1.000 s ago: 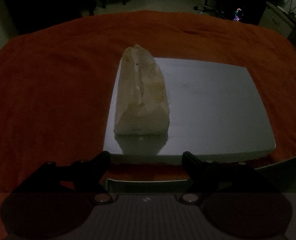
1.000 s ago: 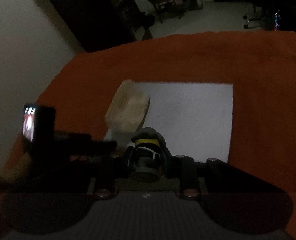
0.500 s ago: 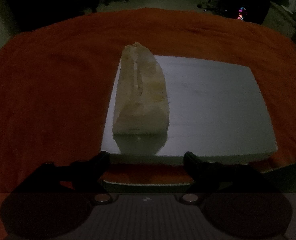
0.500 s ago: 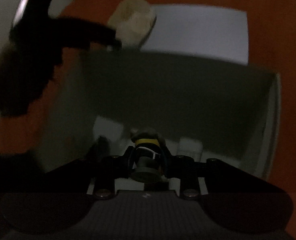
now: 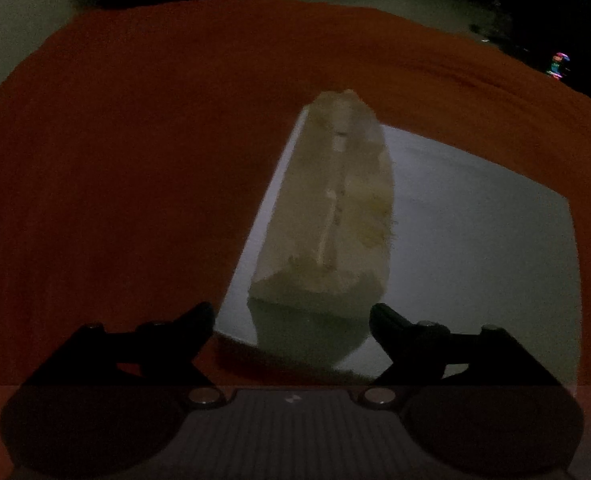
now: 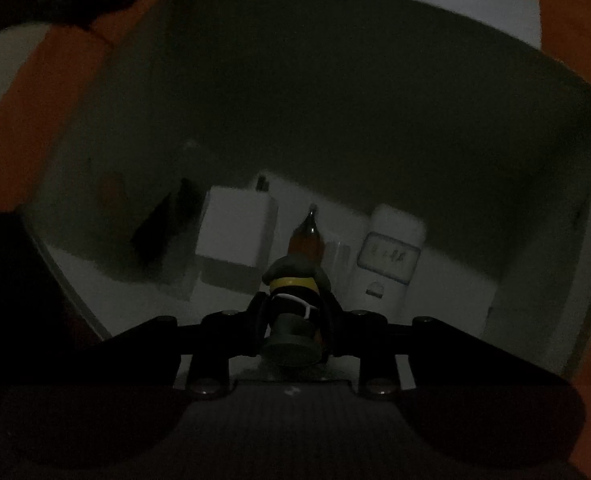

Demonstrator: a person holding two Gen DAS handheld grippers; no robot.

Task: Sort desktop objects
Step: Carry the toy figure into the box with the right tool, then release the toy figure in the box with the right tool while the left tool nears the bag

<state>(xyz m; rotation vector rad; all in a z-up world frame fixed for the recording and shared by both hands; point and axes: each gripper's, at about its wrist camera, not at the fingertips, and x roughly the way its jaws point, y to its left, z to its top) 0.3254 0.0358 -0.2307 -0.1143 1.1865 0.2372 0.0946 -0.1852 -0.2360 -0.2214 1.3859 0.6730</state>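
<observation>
Dim room. The left tongs (image 5: 291, 316) hang over a counter covered in orange-red cloth (image 5: 135, 152); their jaws are opening wide with nothing between them. Just ahead lies a pale, crumpled tissue packet (image 5: 335, 208) along the left edge of a flat white board (image 5: 475, 240). The right tongs (image 6: 293, 312) point down into a grey, high-walled storage bin (image 6: 335, 100), clamped narrowly on a small dark figurine with a yellow band (image 6: 295, 300). On the bin floor below lie a white square block (image 6: 235, 236), an orange-barrelled pen (image 6: 307, 236) and a white remote-like device (image 6: 387, 256).
</observation>
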